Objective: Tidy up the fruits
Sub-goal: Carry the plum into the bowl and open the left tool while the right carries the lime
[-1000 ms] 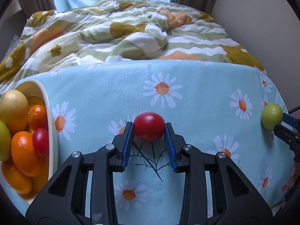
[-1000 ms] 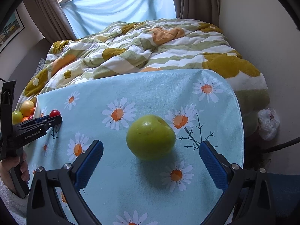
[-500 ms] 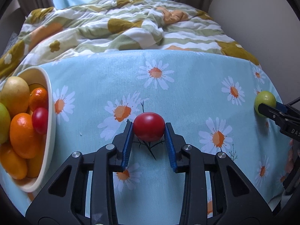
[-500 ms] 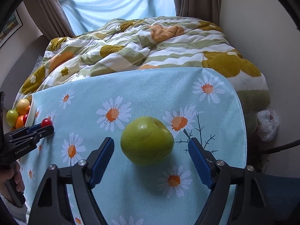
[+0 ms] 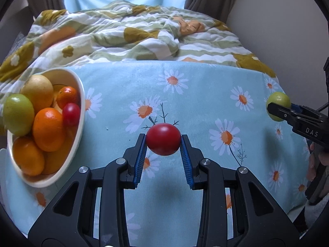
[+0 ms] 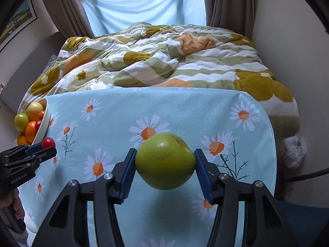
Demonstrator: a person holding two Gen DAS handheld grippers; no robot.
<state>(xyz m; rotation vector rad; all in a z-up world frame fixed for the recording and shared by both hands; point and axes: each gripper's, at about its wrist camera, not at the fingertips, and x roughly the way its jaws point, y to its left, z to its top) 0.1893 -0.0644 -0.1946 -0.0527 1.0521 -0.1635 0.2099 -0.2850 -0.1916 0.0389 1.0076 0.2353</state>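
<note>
We clamp a red tomato (image 5: 163,142) in our left gripper (image 5: 163,144) while our right gripper's (image 6: 165,168) jaws are closing, pads pressing a green apple (image 6: 165,161), both bound for the bowl (image 5: 79,123) at left of frame.

We find both views evenly lit by soft daylight from the covered window (image 6: 144,6) far ahead of the claws, without glare. Diffuse shadows fall on the tablecloth (image 5: 205,94) just below each held fruit. Fisheye bending and dark corners mark the edges; focus is sharp throughout.
</note>
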